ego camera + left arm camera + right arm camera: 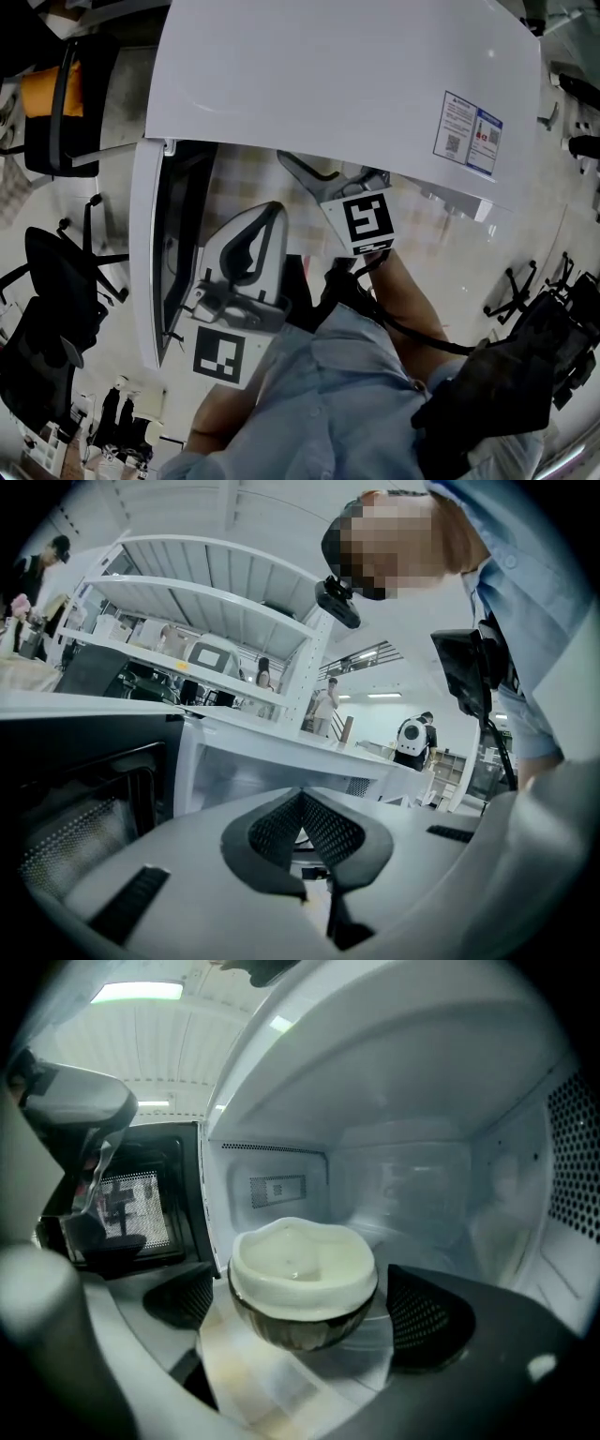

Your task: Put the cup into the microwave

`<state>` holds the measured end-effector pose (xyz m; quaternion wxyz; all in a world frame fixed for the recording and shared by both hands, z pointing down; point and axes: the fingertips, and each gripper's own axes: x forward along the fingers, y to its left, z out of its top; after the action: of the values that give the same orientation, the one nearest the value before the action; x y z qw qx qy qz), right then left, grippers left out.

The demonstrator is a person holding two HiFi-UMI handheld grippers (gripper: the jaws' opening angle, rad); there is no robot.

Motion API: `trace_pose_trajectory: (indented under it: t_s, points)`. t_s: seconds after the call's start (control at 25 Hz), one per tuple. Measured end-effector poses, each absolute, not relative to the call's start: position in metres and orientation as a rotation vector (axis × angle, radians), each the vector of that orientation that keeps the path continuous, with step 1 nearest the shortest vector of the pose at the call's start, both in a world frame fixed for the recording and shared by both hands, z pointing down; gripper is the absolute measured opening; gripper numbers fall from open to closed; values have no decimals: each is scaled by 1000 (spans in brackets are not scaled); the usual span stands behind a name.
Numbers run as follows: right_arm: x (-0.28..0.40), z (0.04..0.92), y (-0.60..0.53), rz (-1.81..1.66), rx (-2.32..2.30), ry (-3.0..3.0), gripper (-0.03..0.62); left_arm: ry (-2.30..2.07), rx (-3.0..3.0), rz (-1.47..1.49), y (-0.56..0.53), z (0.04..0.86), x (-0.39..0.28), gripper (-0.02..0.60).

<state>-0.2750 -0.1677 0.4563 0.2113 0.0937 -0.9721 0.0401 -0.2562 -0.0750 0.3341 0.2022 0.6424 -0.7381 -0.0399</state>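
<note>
A white microwave [337,84] fills the head view, its door [150,253] swung open to the left. In the right gripper view, the cup [302,1274], cream at the rim and dark below, sits just inside the white cavity [422,1176]. My right gripper [305,1309] is shut on the cup, with one dark pad at each side. In the head view its tips are hidden under the microwave's top and only its marker cube [366,220] shows. My left gripper [267,214] is shut and empty, next to the open door. Its pads [272,832] meet in a point.
Black office chairs [56,281] stand on the floor at the left, one with an orange back [52,94], and another stands at the right [562,328]. The left gripper view shows white shelving [206,592] and people far behind [323,705]. My own sleeve [347,394] fills the lower foreground.
</note>
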Motion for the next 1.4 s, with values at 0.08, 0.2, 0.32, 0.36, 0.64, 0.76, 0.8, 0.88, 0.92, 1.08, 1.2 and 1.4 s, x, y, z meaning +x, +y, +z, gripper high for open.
trace_pose_trajectory:
  t_s: [0.08,0.2,0.32,0.36,0.64,0.76,0.8,0.88,0.92,1.08,1.2,1.4]
  points:
    - [-269,454,-165,116,269,-2708,546,-2069,1790,-96,-72,335,-254,5]
    - [-256,447,-157,136,282,-2731,546,-2104,1762,-71,-63,336,-254,5]
    - [-234,444,-147,182,306,-2737,545,-2187,1756,-106,-61,324,-256,5]
    - [-225,443,-144,203,320,-2734,545,-2213,1753,-117,-59,321,-256,5]
    - [-184,405,-107,277,266,-2815,448,-2245,1706,-8,-45,334,-235,5]
    - [-179,387,-102,242,281,-2843,221,-2235,1732,-2,-50,332,-223,5]
    - [-178,385,-102,217,290,-2837,75,-2228,1749,-6,-54,331,-219,5]
    - [-181,385,-98,198,284,-2809,2,-2202,1796,-5,-63,332,-214,5]
    - [-184,387,-96,205,275,-2792,2,-2180,1812,16,-67,336,-211,5]
    - [-199,403,-90,258,280,-2738,2,-2110,1830,83,-80,361,-211,5]
    - [-210,419,-89,309,300,-2695,2,-2062,1834,95,-91,379,-215,5]
    - [-220,450,-112,349,443,-2582,2,-1970,1796,113,-104,414,-224,5]
